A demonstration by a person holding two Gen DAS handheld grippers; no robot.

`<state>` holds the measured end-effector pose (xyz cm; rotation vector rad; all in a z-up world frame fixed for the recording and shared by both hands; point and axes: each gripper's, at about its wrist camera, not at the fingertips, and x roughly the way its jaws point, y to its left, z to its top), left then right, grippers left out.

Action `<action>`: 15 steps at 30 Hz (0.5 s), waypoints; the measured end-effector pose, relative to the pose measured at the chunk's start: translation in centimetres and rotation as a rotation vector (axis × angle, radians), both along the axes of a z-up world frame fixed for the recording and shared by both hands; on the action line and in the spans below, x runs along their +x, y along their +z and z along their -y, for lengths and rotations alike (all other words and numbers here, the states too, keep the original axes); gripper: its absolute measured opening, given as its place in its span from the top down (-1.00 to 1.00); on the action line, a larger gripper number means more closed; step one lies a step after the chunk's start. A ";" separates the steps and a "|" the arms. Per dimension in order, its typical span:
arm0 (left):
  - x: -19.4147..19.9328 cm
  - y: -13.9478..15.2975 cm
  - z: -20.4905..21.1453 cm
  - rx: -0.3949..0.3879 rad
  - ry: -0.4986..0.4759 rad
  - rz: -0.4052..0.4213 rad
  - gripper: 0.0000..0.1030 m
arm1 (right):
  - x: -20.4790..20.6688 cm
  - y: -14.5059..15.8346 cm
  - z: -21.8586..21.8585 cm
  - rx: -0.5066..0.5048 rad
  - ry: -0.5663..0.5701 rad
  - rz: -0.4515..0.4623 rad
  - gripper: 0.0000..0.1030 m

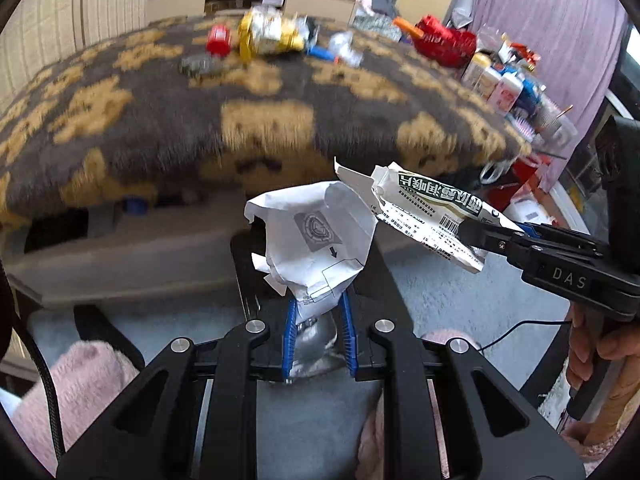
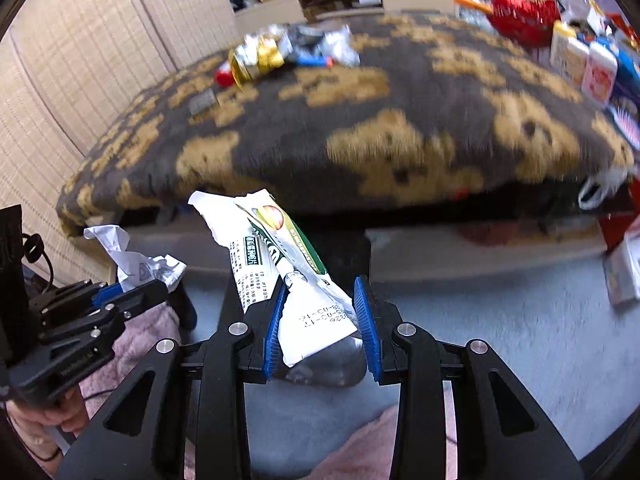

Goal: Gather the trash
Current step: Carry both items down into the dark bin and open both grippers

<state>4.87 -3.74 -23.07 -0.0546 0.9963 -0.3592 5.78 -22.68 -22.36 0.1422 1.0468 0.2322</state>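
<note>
My left gripper (image 1: 319, 322) is shut on a crumpled white paper wrapper (image 1: 320, 236), held above the pale carpet in front of the table. My right gripper (image 2: 322, 320) holds a white and green snack wrapper (image 2: 280, 256); its jaws stand somewhat apart with the wrapper pinched against the left pad. The right gripper (image 1: 476, 236) also shows in the left wrist view with that wrapper (image 1: 432, 204). The left gripper (image 2: 120, 292) and its paper (image 2: 132, 260) show in the right wrist view. More trash lies on the far table: a gold wrapper (image 1: 268, 36), crumpled foil (image 1: 344, 46).
A low table with a brown and yellow fuzzy cover (image 1: 200, 120) fills the view ahead. On it are a red can (image 1: 219, 40), a red basket (image 1: 444, 40) and bottles (image 1: 500, 84) at the right edge. Pink slippers (image 1: 80, 380) and pale carpet (image 2: 520, 340) lie below.
</note>
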 end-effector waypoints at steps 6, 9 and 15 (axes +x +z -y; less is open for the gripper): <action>0.4 -3.7 0.6 0.026 0.013 -0.082 0.65 | 0.2 -3.6 -1.0 -0.020 -0.024 -0.090 0.32; 0.6 -5.2 0.9 0.027 0.009 -0.117 0.65 | 0.6 -4.6 -1.3 -0.041 -0.036 -0.120 0.32; 1.3 -6.8 1.0 0.010 0.005 -0.165 0.64 | 1.6 -5.9 -2.2 -0.032 -0.045 -0.159 0.32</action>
